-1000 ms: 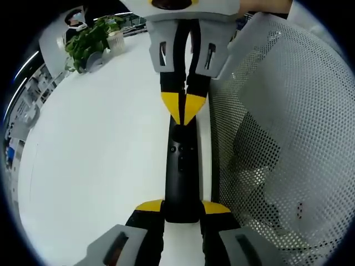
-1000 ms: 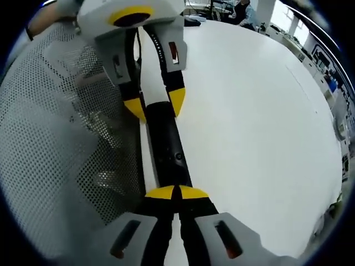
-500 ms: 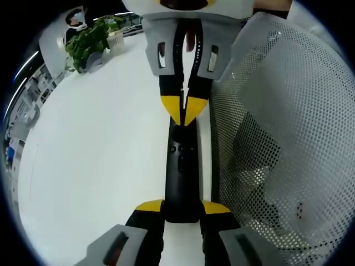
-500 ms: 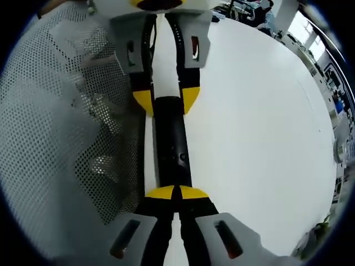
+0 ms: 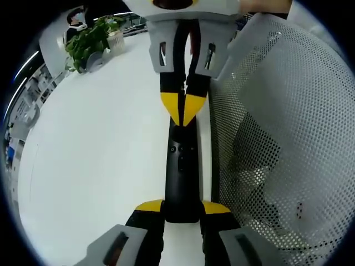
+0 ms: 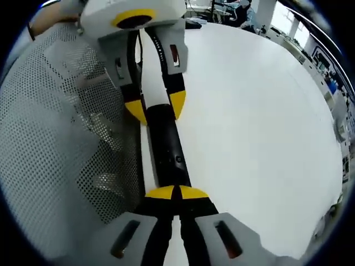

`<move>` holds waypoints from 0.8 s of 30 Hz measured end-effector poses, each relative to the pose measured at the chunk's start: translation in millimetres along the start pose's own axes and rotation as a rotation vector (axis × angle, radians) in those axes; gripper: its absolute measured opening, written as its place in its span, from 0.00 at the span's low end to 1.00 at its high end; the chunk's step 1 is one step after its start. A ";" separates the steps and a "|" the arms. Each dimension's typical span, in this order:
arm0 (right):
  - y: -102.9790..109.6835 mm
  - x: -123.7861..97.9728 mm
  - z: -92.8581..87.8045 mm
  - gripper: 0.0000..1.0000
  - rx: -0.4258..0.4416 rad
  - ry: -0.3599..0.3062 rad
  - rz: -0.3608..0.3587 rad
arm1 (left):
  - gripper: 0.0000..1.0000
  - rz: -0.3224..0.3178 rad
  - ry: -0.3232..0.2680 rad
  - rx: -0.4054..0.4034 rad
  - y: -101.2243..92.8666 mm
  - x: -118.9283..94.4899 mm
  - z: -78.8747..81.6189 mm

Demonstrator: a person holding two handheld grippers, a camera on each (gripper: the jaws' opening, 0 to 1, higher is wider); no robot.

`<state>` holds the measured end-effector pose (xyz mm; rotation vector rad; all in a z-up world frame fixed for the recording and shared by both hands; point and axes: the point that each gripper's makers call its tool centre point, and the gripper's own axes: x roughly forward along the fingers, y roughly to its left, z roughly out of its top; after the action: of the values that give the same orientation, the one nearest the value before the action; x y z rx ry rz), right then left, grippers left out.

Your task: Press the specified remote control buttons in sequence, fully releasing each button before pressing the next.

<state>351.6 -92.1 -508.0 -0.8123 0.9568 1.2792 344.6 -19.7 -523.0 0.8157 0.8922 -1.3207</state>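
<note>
Black remote control (image 5: 182, 177) is clamped at near end by left gripper (image 5: 182, 209), lying on white table (image 5: 94, 155) beside perforated basket (image 5: 277, 138). Right gripper (image 5: 183, 113), tips fully closed, nothing held, is pressed on remote's far end.

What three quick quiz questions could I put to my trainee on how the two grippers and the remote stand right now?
1. True or false: the left gripper has its jaws closed around one end of the black remote.
2. What stands right beside the remote on the white table? A) a white mesh basket B) a red tray C) a laptop
3. Fill in: the right gripper has its jaws ____, with the yellow tips together at the remote's other end.
Key: 1 true; 2 A; 3 shut.
</note>
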 end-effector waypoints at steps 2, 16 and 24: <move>3.4 2.4 2.6 0.00 -0.001 0.001 0.019 | 0.25 0.000 0.000 0.000 -0.2 -0.2 0.1; 4.1 5.9 3.1 0.00 -0.103 0.081 0.008 | 0.25 -0.003 -0.006 0.001 -1.6 -2.4 0.4; 2.0 4.9 1.6 0.00 -0.063 0.058 0.026 | 0.25 -0.006 -0.012 0.000 -1.7 -3.2 0.4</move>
<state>350.0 -88.5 -511.8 -0.8924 0.9803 1.3197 342.9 -18.8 -519.9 0.8047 0.8855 -1.3303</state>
